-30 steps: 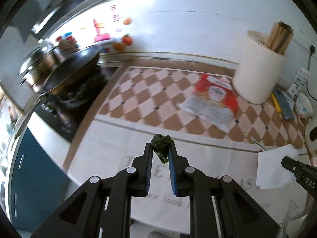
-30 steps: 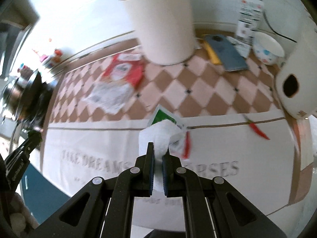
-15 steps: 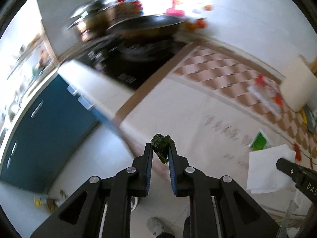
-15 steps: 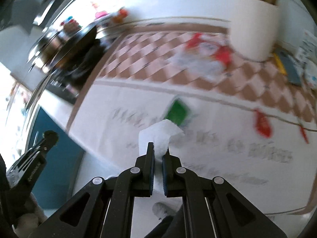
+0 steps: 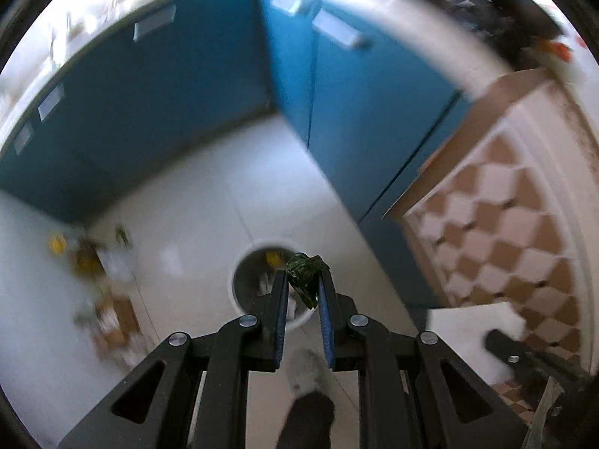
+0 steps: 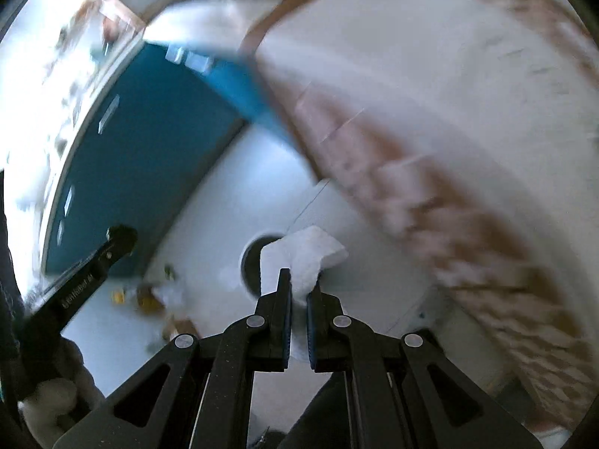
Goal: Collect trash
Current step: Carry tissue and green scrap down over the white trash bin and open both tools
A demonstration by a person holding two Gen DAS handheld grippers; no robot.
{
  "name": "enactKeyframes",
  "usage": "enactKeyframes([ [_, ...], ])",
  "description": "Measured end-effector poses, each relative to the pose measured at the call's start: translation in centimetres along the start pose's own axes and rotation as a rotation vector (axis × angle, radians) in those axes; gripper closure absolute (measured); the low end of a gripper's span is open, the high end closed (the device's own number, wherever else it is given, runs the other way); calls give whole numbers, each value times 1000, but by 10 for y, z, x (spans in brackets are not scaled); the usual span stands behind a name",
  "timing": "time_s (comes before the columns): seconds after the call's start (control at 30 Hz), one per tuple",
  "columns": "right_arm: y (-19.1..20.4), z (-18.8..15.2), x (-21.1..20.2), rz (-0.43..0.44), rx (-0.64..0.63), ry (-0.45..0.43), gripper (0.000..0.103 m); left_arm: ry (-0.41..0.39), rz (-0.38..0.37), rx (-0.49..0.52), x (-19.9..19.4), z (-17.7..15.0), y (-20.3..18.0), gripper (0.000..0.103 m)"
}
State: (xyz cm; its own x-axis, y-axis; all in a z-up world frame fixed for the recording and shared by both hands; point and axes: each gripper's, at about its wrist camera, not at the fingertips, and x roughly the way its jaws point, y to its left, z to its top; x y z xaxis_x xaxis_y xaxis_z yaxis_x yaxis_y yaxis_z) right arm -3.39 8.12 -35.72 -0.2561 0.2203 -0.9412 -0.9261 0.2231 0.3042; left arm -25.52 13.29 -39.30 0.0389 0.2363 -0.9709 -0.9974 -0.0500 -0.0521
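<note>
My left gripper point(image 5: 303, 280) is shut on a dark green crumpled scrap point(image 5: 305, 275) and holds it high above a round white trash bin point(image 5: 245, 258) on the floor. My right gripper point(image 6: 298, 284) is shut on a white paper tissue point(image 6: 303, 254), also above the bin point(image 6: 250, 258), whose dark opening shows left of the tissue. The tissue and right gripper show at the lower right of the left wrist view point(image 5: 471, 321). The left gripper shows at the left of the right wrist view point(image 6: 93, 265).
Blue cabinet doors point(image 5: 168, 112) line the floor's far side. Loose litter point(image 5: 97, 269) lies on the white floor left of the bin. The counter with its checkered cloth point(image 5: 505, 224) hangs over at the right. A shoe point(image 5: 307, 374) is below the left gripper.
Both grippers swung from over the counter down toward the floor. The counter items left view; the bin, floor and cabinets now show. Both still hold their trash.
</note>
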Motion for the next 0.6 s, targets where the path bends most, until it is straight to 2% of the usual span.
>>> enactKeyframes([
  [0.07,19,-8,54,17,-25,63,96,68,-30,-54,40,-7,26,90],
  [0.1,27,-13,81,15,-40,85,96,127,-61,-92,72,-12,42,90],
  [0.2,40,-23,152,18,-55,145,96,234,-119,-187,146,-27,78,90],
  [0.3,50,-36,236,3,-79,202,96,309,-160,-254,211,-38,109,90],
  [0.37,54,-42,276,-6,-98,225,96,352,-172,-281,251,-44,123,89],
  [0.53,53,-48,374,-21,-117,266,96,419,-196,-318,316,-54,143,87],
  [0.6,53,-46,409,-18,-116,287,95,429,-168,-307,333,-54,146,74],
])
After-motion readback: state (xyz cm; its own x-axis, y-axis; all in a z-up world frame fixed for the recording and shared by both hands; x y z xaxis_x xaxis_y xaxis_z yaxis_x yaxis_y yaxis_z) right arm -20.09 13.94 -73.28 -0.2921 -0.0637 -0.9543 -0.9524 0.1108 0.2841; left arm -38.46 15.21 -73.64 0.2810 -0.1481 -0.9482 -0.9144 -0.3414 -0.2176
